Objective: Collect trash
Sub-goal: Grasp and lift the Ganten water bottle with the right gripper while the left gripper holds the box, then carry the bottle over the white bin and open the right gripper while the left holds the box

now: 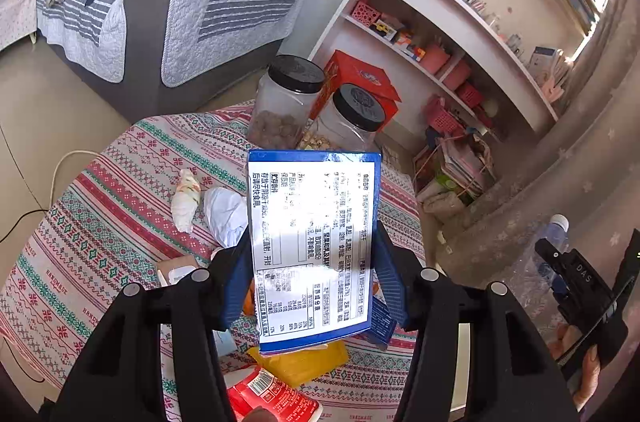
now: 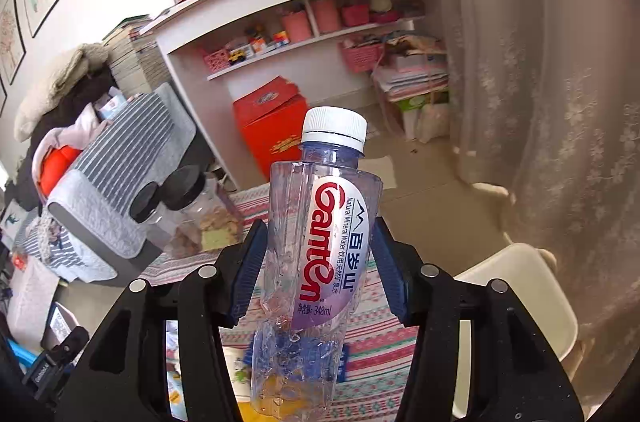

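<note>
Both hands loaded, above the patterned tablecloth; left gripper clamped on the blue-edged snack box, pads against its two narrow sides; right gripper clamped on the clear water bottle, pads against its flanks at label height.

Handling, as I judge it: box is thin card, light, probably empty; stiff along its edges but would buckle under a hard squeeze; the present side grip, low on the body, looks sound. Bottle is thin plastic, near empty with droplets inside, so light; smooth and rounded, liable to twist or slip; the ribbed waist beside the label is the best hold; cap end is too narrow.

Looks: box white-faced with a blue border, dense black print and a nutrition table, glare across the middle; bottle tinted purple-clear, white screw cap, red-lettered label, held cap-up and slightly tilted.

Left on the table: crumpled tissue, red wrapper, yellow packet; two black-lidded jars beyond.
</note>
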`<state>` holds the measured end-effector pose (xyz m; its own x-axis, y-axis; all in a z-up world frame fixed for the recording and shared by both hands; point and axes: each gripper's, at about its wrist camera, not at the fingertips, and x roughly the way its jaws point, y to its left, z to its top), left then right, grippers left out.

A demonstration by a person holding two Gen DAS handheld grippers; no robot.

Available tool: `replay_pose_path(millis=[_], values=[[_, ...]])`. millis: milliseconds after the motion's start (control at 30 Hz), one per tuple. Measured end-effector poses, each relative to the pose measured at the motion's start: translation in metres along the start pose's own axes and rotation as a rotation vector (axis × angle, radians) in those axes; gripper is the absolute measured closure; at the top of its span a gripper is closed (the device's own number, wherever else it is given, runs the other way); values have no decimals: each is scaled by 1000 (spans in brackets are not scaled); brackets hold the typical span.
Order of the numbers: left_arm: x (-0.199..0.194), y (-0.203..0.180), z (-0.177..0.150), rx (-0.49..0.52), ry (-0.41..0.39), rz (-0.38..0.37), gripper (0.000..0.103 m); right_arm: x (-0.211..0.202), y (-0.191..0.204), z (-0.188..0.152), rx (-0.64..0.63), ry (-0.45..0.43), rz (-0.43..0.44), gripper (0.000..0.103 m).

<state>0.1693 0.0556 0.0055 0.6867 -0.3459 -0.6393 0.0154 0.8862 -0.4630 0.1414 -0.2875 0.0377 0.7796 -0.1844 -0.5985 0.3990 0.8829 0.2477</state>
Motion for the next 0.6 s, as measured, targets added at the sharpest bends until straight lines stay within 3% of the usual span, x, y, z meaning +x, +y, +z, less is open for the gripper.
replay_pose_path(millis=[300, 400, 467, 500, 533, 600], values=[[14, -46, -23, 120, 21, -17, 48, -20, -79, -15, -24, -112, -355, 52], [17, -66, -35, 178, 30, -33, 48, -15, -102, -26, -54, -84, -440, 51], [21, -83, -45, 222, 39, -44, 48, -11, -117, -30, -52, -46, -448, 50], [24, -93, -50, 242, 44, -48, 48, -10, -123, -31, -47, -36, -451, 40], [27, -104, -55, 264, 54, -53, 48, -11, -130, -32, -36, -33, -456, 23], [36, -125, -64, 305, 74, -60, 48, -18, -142, -30, 3, -46, -448, 15]])
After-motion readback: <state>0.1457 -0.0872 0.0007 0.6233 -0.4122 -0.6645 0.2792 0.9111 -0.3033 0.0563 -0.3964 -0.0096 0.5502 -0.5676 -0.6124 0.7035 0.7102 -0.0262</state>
